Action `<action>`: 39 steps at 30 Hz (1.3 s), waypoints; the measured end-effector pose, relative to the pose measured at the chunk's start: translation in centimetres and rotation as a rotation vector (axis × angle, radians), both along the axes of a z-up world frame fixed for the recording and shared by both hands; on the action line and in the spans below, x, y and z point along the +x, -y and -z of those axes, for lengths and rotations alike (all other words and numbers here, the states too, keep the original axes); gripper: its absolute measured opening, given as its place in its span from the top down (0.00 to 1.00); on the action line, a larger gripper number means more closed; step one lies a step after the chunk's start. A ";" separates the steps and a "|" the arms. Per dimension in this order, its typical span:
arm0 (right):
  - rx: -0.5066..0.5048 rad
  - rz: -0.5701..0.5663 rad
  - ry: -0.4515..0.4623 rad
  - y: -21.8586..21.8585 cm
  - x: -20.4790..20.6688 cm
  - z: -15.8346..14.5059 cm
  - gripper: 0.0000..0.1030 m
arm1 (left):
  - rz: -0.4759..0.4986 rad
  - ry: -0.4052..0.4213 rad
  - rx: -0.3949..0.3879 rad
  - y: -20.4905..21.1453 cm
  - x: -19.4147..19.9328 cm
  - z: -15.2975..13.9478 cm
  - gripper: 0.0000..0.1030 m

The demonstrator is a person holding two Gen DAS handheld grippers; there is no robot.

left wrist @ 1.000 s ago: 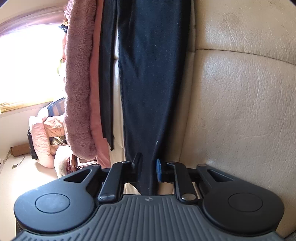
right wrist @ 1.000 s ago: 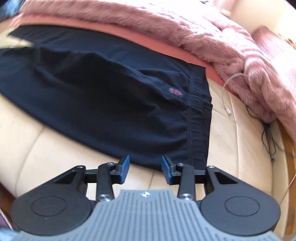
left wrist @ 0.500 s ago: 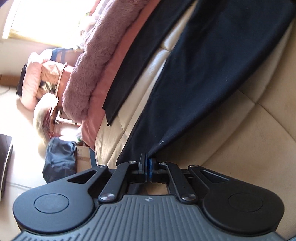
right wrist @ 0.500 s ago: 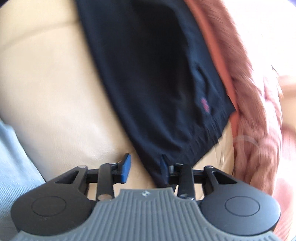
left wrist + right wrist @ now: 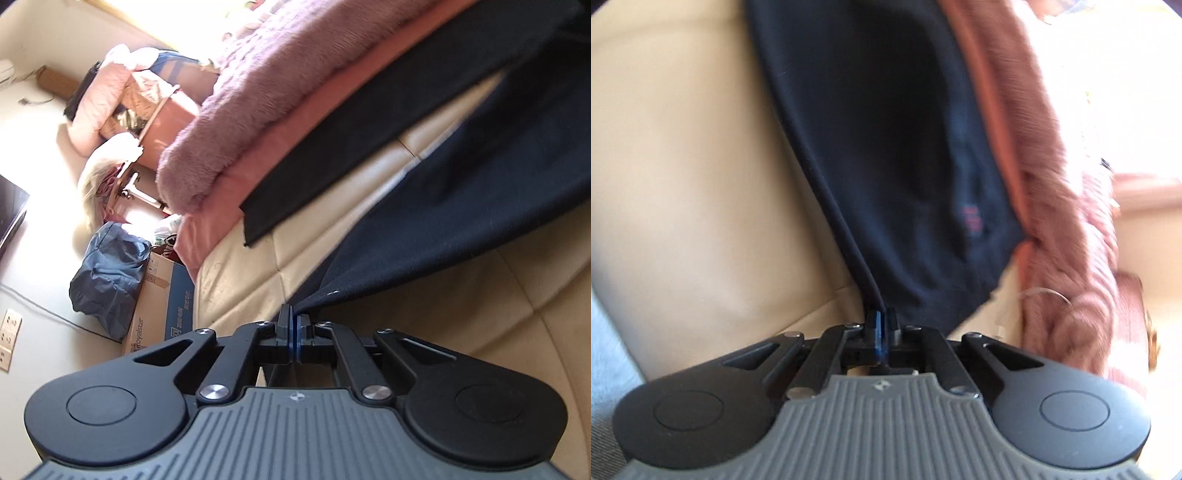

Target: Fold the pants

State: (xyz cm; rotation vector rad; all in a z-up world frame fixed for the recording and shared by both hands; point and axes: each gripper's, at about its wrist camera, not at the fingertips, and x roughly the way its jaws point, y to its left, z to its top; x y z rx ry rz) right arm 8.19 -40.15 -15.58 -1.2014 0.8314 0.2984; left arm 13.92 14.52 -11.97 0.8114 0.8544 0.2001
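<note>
Pants (image 5: 461, 221) pinched by both tongs, sofa (image 5: 498, 314)

The pants (image 5: 480, 206) run off the left view's top and right edges, so their full length can't be told. In the right view they blur, the red mark (image 5: 971, 221) unreadable, and they leave by the top edge. The blanket (image 5: 1067, 236) smears past the right edge. The box (image 5: 155, 306) lettering is too small beyond "royalstar".

dark navy pants (image 5: 491, 206), stretched taut over cream leather cushions (image 5: 498, 306)
</note>
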 end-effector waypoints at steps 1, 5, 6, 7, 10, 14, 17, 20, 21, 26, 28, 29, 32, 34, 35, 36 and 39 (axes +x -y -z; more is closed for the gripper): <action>0.026 0.020 0.032 0.0 0.2 -1.0 1.00 | -0.011 0.018 -0.017 -0.1 0.3 -0.8 0.99; 0.128 0.087 0.145 0.2 1.9 -5.4 1.00 | -0.069 0.098 -0.103 -0.4 2.2 -4.6 0.99; 0.142 0.097 0.169 0.1 2.7 -6.3 1.00 | -0.078 0.114 -0.115 -0.5 2.8 -5.5 0.99; 0.158 0.108 0.187 0.2 3.6 -7.3 1.00 | -0.082 0.128 -0.119 -0.4 3.5 -6.4 0.99; 0.186 0.131 0.224 0.5 6.9 -9.4 1.00 | -0.087 0.147 -0.117 -0.2 6.1 -8.5 0.99; 0.188 0.151 0.244 0.5 12.5 -10.4 1.00 | -0.118 0.125 -0.108 -0.5 10.9 -9.5 0.99; 0.192 0.180 0.229 0.5 17.5 -10.0 1.00 | -0.144 0.074 -0.133 -1.1 15.0 -8.8 0.99; 0.204 0.214 0.195 0.4 22.5 -8.2 1.00 | -0.152 0.005 -0.124 -1.2 19.0 -6.6 0.99; 0.205 0.224 0.183 0.3 24.4 -7.1 1.00 | -0.149 -0.014 -0.110 -1.0 20.2 -5.7 0.99; 0.207 0.277 0.139 -0.1 29.3 -2.5 1.00 | -0.133 -0.084 -0.044 -0.6 24.9 -1.5 0.99; 0.207 0.283 0.118 -0.4 30.6 -0.7 1.00 | -0.119 -0.109 -0.018 -0.4 26.0 0.0 0.99; 0.205 0.286 0.107 -0.3 30.9 -0.1 1.00 | -0.113 -0.116 -0.005 -0.4 26.4 0.7 0.99; 0.206 0.292 0.086 0.0 31.9 1.6 1.00 | -0.105 -0.127 0.012 -0.3 27.4 2.4 0.99; 0.213 0.299 0.074 0.0 32.7 2.7 1.00 | -0.102 -0.137 0.018 -0.3 27.7 3.3 0.99; 0.214 0.301 0.069 0.1 32.8 3.0 1.00 | -0.098 -0.136 0.021 -0.2 27.8 3.6 0.99; 0.212 0.303 0.063 0.1 32.9 3.3 1.00 | -0.093 -0.137 0.018 -0.3 27.8 3.9 0.99; 0.224 0.323 0.067 -0.1 32.7 3.7 1.00 | -0.090 -0.130 -0.004 -0.3 27.8 4.6 0.88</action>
